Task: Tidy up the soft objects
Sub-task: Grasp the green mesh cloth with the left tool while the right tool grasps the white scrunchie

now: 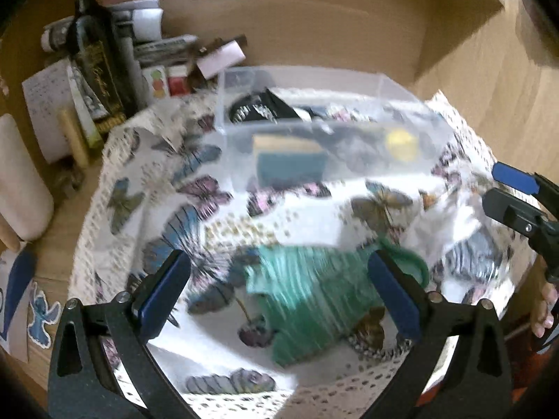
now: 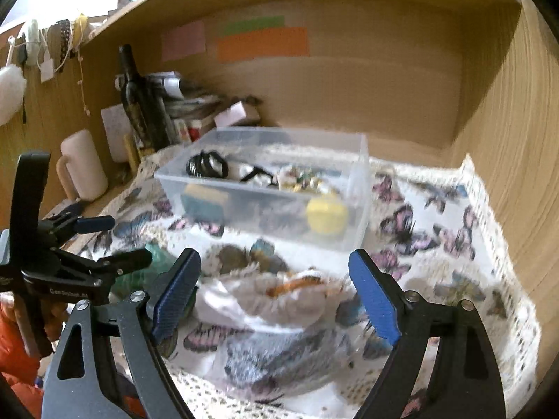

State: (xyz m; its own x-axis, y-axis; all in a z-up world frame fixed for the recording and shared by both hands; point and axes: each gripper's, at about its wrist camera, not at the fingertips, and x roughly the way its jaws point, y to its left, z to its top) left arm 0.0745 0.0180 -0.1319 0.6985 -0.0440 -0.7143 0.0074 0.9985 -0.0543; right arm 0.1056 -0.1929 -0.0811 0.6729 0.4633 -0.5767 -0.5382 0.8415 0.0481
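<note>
While both tools hang spread wide and empty, the left gripper (image 1: 279, 293) brackets a green knit cloth (image 1: 314, 300) and the right gripper (image 2: 276, 293) frames a white fluffy item (image 2: 265, 296). Both lie on the butterfly tablecloth (image 2: 436, 237) just before the clear bin (image 2: 272, 188), probably their destination.

On the one butterfly cloth (image 2: 436, 209) stand one clear plastic bin (image 2: 272, 188) holding one yellow ball (image 2: 326, 214) and one teal-and-yellow sponge (image 2: 204, 200), with one green knitted piece (image 1: 314, 300), one white fluffy item (image 2: 265, 296), and beside it one cream mug (image 2: 84, 166) and one dark bottle (image 2: 138, 101)
</note>
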